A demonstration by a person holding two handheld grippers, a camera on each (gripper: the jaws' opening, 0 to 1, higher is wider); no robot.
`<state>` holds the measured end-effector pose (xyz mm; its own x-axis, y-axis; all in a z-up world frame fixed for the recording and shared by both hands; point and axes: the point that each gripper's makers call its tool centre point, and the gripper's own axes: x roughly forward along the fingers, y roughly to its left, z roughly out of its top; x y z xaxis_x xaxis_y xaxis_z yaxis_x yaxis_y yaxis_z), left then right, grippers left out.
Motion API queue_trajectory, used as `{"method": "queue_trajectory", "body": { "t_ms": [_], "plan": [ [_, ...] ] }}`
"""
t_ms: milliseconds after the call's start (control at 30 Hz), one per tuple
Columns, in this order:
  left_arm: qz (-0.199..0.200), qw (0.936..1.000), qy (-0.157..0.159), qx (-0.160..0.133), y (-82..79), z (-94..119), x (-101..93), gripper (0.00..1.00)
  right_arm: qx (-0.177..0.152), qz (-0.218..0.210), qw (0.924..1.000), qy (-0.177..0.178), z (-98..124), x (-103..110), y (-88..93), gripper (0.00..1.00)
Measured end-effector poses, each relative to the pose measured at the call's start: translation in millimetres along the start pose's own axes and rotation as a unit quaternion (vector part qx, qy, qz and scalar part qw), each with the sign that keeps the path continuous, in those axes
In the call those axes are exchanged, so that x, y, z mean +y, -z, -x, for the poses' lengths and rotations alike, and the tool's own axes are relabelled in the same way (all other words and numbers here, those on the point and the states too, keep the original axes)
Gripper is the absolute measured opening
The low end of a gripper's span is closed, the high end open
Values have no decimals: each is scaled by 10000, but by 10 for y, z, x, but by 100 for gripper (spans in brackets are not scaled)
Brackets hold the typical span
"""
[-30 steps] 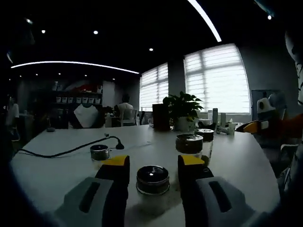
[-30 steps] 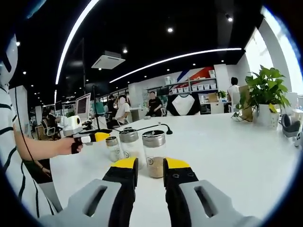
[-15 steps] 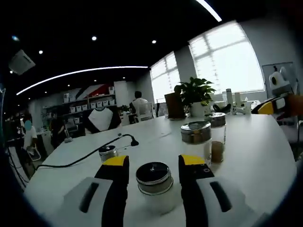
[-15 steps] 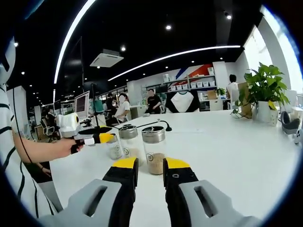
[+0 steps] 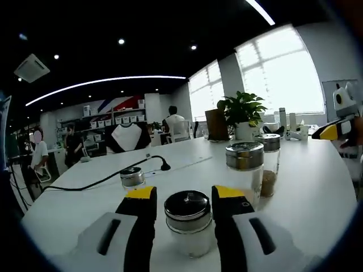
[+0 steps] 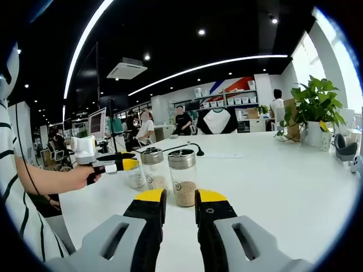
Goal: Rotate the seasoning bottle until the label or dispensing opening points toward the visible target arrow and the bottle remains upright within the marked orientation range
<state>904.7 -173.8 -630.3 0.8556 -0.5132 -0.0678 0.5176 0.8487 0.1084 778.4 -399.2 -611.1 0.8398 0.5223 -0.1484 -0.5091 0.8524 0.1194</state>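
The short seasoning bottle [image 5: 189, 222] is seen upright between the open fingers [image 5: 139, 211] of the left gripper [image 5: 184, 198] (contact cannot be told), while the right gripper [image 6: 180, 203], slightly open, is kept just short of a taller bottle [image 6: 182, 177].

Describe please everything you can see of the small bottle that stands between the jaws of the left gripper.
The small bottle is a short clear glass jar with a shiny metal screw cap, dark and reflective on top. It looks filled with something whitish. It stands upright on the white table, between the yellow-tipped jaws of the left gripper, which stand open on either side of it; whether they touch it I cannot tell. No label or arrow is visible.
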Motion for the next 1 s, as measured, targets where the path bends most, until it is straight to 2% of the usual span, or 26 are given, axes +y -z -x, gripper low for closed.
{"method": "queue_trajectory", "body": {
  "t_ms": [133,367,567,700,833,1000],
  "plan": [
    [-65,10000,62,32,17,-3,-33,34,7,7,10000,-7,-1,4,-2,18],
    [12,9996,292,2,24,-6,-33,34,41,30,10000,-55,-9,15,5,17],
    [-16,9970,775,-22,29,-9,-64,34,48,96,9998,-143,-35,45,-44,17],
    [37,9908,1348,-68,25,-9,-100,34,-22,-1,9999,-119,-49,30,-85,17],
    [188,9846,1738,-63,27,-4,-90,34,4,46,9999,-107,-54,32,-94,16],
    [272,9794,1993,-155,29,0,-98,34,10,118,9999,-82,-27,51,-120,16]
  ]
}}
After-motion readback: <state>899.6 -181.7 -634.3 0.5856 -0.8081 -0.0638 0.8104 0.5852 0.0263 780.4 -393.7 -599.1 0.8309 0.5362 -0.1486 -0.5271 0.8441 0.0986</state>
